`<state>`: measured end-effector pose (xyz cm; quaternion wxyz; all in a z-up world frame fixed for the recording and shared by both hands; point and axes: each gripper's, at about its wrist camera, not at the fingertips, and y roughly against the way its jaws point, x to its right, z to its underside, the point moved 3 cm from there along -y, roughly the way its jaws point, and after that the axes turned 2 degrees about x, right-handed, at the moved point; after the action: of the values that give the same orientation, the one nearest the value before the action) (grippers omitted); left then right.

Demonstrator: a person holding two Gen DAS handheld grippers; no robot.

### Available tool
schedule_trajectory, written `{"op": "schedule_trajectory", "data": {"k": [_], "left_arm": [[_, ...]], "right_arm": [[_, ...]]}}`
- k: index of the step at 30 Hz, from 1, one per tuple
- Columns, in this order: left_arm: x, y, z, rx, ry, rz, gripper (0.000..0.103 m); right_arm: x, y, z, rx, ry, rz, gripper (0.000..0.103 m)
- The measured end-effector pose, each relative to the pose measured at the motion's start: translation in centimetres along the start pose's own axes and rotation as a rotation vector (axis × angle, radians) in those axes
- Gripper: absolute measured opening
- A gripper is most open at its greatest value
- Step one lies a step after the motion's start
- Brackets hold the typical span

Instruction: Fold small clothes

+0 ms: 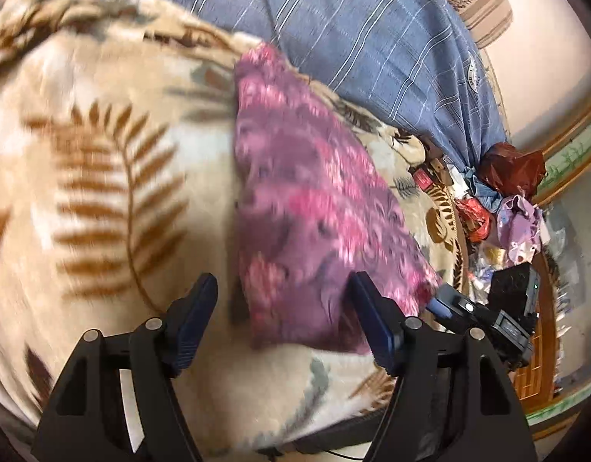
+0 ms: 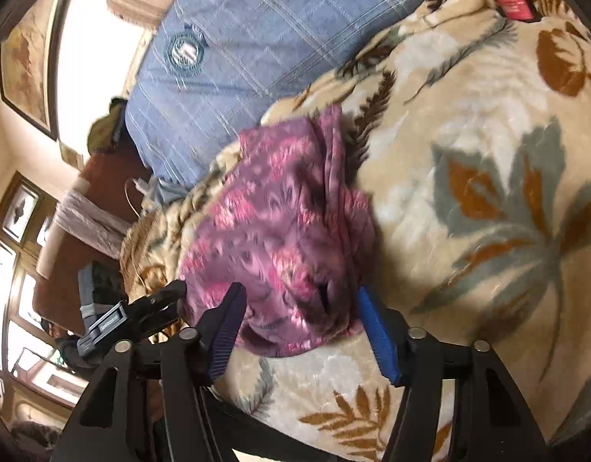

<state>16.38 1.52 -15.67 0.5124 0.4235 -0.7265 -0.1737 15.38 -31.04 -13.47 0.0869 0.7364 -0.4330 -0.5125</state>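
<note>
A small purple and pink patterned garment (image 1: 314, 208) lies folded on a cream blanket with brown fern leaves (image 1: 102, 192). My left gripper (image 1: 282, 288) is open, its jaws wide apart just above the garment's near left corner, holding nothing. In the right wrist view the same garment (image 2: 283, 223) lies bunched on the blanket (image 2: 488, 192). My right gripper (image 2: 299, 300) is open, its jaws standing either side of the garment's near edge. The other gripper shows at the right of the left wrist view (image 1: 484, 315) and at the left of the right wrist view (image 2: 133, 315).
A blue striped sheet (image 1: 334, 19) covers the far part of the bed. A heap of small items, with a red bag (image 1: 514, 165) and lilac cloth (image 1: 518, 223), lies at the bed's right edge. A red card (image 2: 514, 5) lies on the blanket. A window (image 2: 10, 269) is at left.
</note>
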Motion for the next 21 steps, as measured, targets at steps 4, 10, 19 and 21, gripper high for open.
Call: {"op": "schedule_trajectory", "data": {"k": [4,10,19,21], "left_arm": [[0.1,-1.6,0.3,-0.015,0.028,0.007,0.071],[0.9,-0.4,1.6,0.014,0.011,0.004,0.038],[-1.4,1.3,2.8,0.079,0.082,-0.025,0.064],[-1.6,2.6,3.5,0.101,0.053,-0.096,0.064]], "right_arm": [[-0.1,-1.9,-0.6,-0.014,0.047,0.120,0.014],[0.4,-0.2,-0.3,-0.016,0.028,0.127,0.010],[1.8,-0.2,0.0,-0.010,-0.052,0.084,0.040],[1.4,1.8,0.4,0.015,-0.033,0.103,0.058]]}}
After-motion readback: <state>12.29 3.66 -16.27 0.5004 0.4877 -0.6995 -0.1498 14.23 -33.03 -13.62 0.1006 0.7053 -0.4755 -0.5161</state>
